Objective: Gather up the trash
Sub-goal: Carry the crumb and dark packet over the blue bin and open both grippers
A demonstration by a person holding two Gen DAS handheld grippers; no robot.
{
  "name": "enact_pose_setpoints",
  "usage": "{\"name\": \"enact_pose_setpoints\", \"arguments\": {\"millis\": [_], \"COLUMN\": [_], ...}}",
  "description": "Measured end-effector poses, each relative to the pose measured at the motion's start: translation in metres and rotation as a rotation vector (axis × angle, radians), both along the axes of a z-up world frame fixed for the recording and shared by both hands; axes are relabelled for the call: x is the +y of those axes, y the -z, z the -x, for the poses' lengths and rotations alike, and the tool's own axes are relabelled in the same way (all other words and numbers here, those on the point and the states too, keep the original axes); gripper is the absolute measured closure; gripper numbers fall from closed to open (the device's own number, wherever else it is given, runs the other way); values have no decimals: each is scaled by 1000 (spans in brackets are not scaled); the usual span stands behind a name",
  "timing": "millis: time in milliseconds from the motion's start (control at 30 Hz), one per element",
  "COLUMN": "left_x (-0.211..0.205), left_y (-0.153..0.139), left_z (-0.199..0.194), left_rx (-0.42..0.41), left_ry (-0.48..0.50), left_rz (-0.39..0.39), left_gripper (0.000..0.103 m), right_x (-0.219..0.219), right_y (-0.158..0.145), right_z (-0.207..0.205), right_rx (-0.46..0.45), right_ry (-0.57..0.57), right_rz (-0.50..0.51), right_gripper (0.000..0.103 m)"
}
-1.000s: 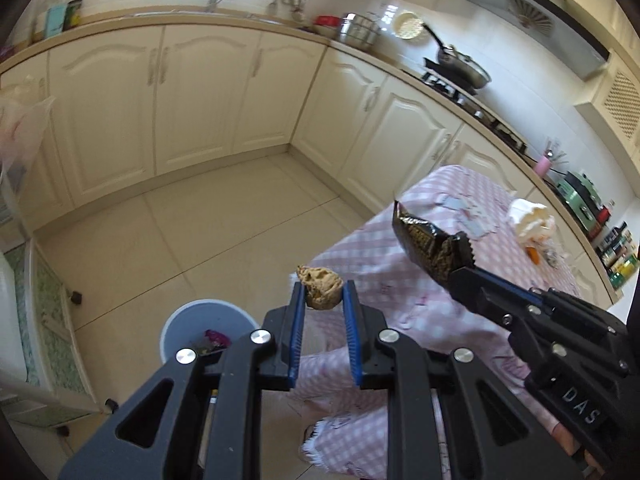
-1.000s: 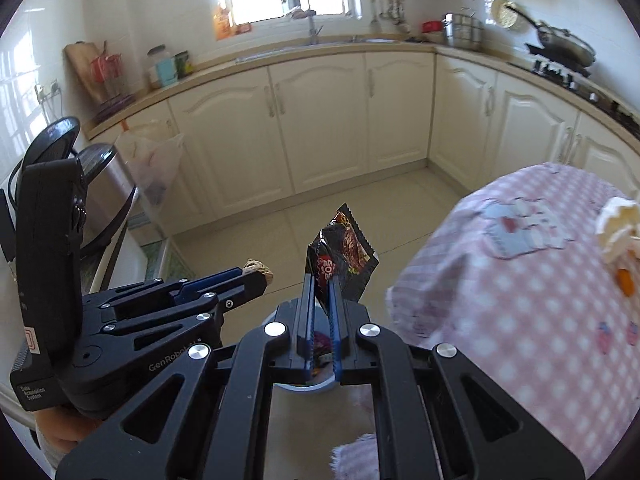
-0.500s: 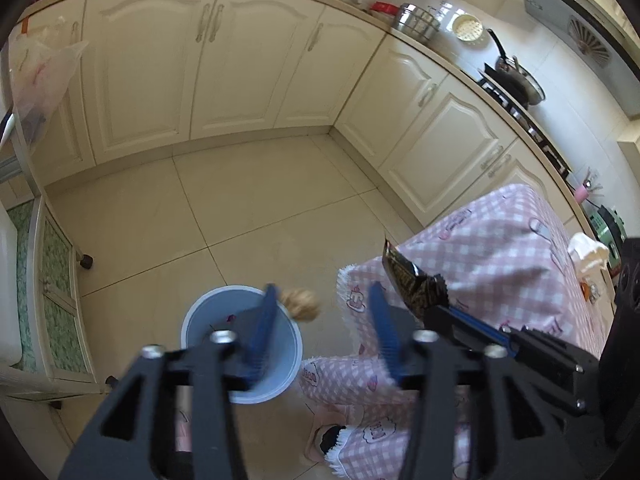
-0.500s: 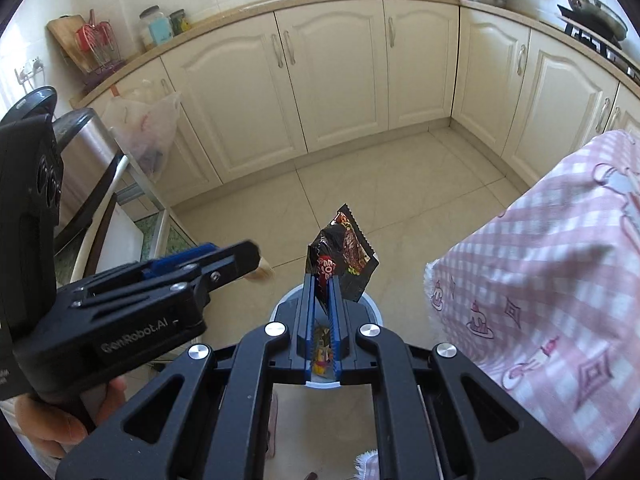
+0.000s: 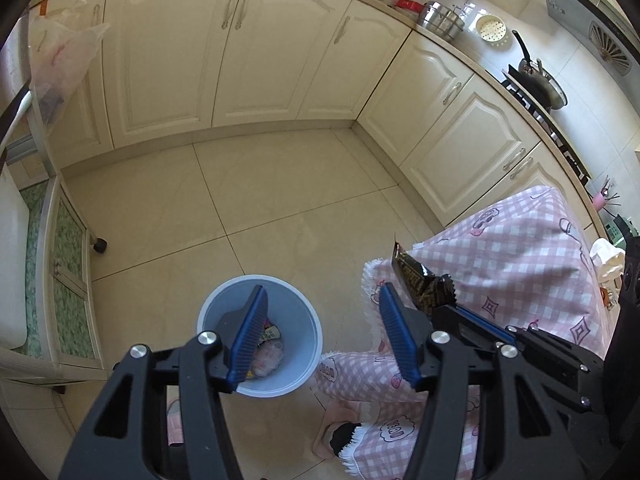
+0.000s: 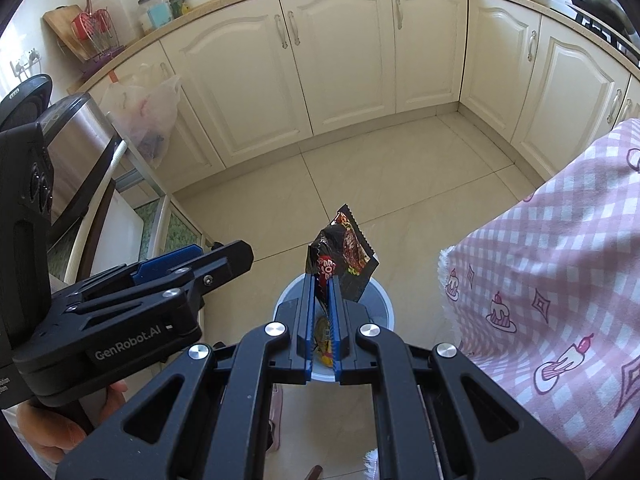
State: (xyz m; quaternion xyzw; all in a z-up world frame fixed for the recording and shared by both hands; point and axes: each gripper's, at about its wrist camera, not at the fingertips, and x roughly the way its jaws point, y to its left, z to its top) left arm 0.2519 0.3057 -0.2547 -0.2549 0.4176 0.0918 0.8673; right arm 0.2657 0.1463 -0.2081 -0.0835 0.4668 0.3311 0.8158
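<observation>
My left gripper (image 5: 322,334) has just been opening; its jaws stand apart with nothing between them, over the blue bin (image 5: 304,320) at lower centre, which already holds scraps. My right gripper (image 6: 322,312) is clamped on 1 dark snack wrapper (image 6: 344,256), above the bin, not yet dropped.
</observation>
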Motion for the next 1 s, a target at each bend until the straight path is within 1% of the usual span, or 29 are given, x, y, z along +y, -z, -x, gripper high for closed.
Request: {"name": "enact_pose_setpoints", "arguments": {"millis": [300, 367, 400, 567, 733, 867, 1000], "left_x": [13, 16, 18, 18, 2, -22, -58], "left_y": [-8, -11, -13, -20, -27, -41, -64], "left_z": [9, 10, 10, 10, 8, 5, 2], "left_rx": [-27, -34, -39, -51, -59, -80, -113], "left_ry": [-43, -51, -54, -53, -16, 30, 97], "left_rz": [-5, -4, -2, 0, -6, -18, -43], "left_gripper": [46, 46, 46, 46, 46, 46, 46], "right_x": [10, 13, 13, 13, -5, -32, -77], "right_y": [-1, -3, -4, -10, -23, -41, -67], "right_z": [-3, -4, -5, -8, -5, -1, 4], "right_rx": [6, -3, -14, -48, -74, -110, -158], "right_ry": [-17, -28, -27, -25, 0, 36, 90], "right_rz": [-31, -65, -79, -79, -67, -61, -63], "right_gripper": [97, 94, 94, 89, 89, 84, 81]}}
